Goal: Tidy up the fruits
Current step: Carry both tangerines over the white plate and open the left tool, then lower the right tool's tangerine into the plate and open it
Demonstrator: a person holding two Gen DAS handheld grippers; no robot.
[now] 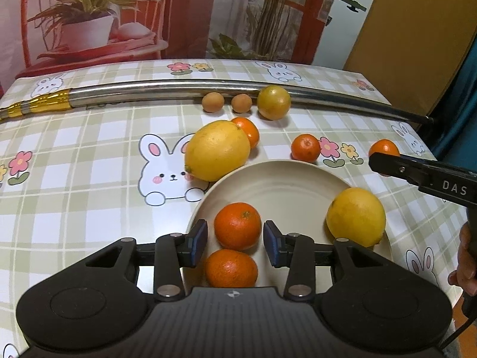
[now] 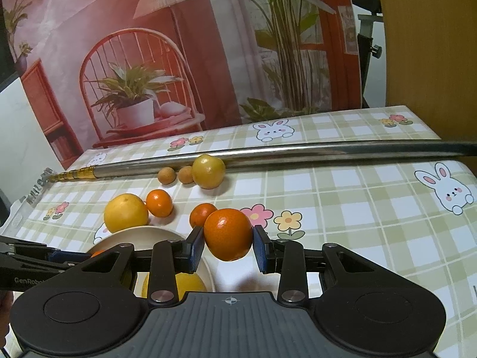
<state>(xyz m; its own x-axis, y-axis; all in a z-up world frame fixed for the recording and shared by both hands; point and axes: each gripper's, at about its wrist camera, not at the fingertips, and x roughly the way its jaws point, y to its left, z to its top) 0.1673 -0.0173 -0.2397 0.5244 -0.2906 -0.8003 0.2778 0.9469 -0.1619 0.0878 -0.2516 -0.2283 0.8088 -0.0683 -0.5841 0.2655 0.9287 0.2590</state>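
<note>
The right tool (image 2: 228, 243) is clamped on a mandarin (image 2: 228, 234) held above the surface (image 2: 357, 214) just right of the plate (image 1: 283, 179), while the left tool (image 1: 235, 238), pads apart, straddles another in the plate, so a hurried drop could roll fruit off.

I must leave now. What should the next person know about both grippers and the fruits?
Left gripper: open over the plate, a tangerine loose between its pads.
Right gripper: shut on another tangerine, lifted beside the plate.
Done: two tangerines and a lemon on the plate.
Left: the held tangerine, then the fruits on the table, including the big lemon.
</note>
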